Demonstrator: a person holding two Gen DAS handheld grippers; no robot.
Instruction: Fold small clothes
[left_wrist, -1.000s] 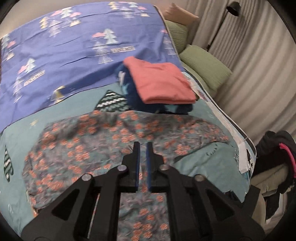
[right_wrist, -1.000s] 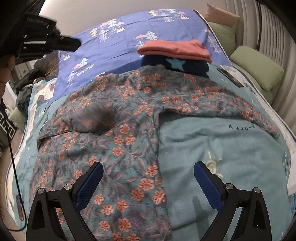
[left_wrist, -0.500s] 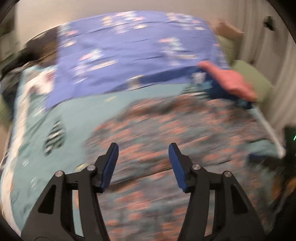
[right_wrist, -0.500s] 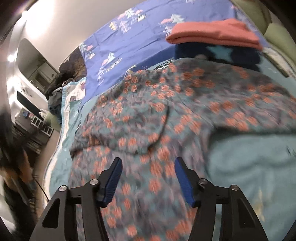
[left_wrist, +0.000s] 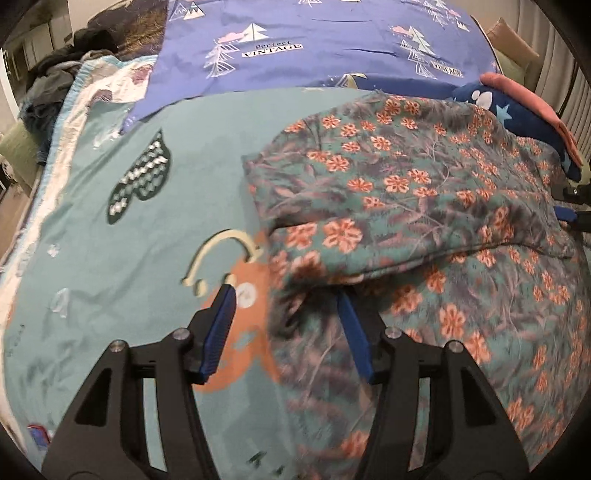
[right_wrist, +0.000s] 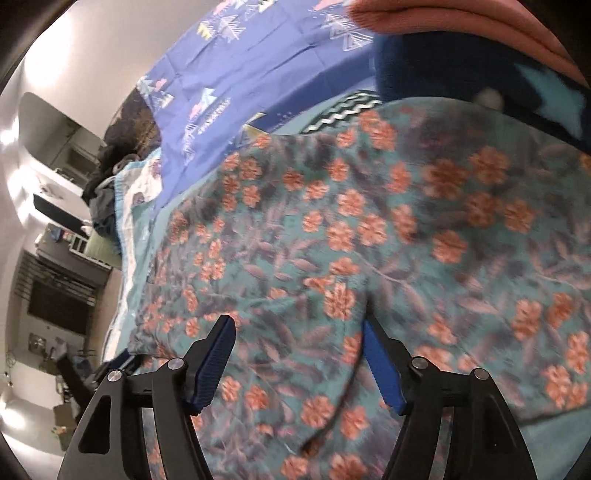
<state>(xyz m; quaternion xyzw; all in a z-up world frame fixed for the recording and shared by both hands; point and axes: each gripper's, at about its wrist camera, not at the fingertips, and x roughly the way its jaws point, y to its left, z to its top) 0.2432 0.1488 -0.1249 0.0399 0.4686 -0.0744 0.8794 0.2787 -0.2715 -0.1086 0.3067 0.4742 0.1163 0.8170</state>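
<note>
**Floral garment spread on bed, both grippers open over it**

Fabric with orange flowers on a grey-teal ground, the floral garment, lies spread across the teal bedsheet and fills the right half of the left wrist view. One part of it is folded over the rest, with a hemmed edge running across the cloth just ahead of the left gripper. That gripper's blue-padded fingers stand apart: the left pad sits over the orange deer print on the sheet, and the right pad lies at the garment's near edge, under the folded flap. Whether either pad touches cloth cannot be told.

In the right wrist view the same floral garment covers most of the frame, blurred. The right gripper is also spread open, both pads low against the fabric, nothing pinched between them.

Beyond the garment sits a stack of folded clothes: a salmon-pink piece on top of a navy piece with pale stars. The garment's far edge lies against this stack. Behind it a purple-blue sheet with tree prints covers the far side of the bed, and dark clothing is heaped at its far left corner.
</note>
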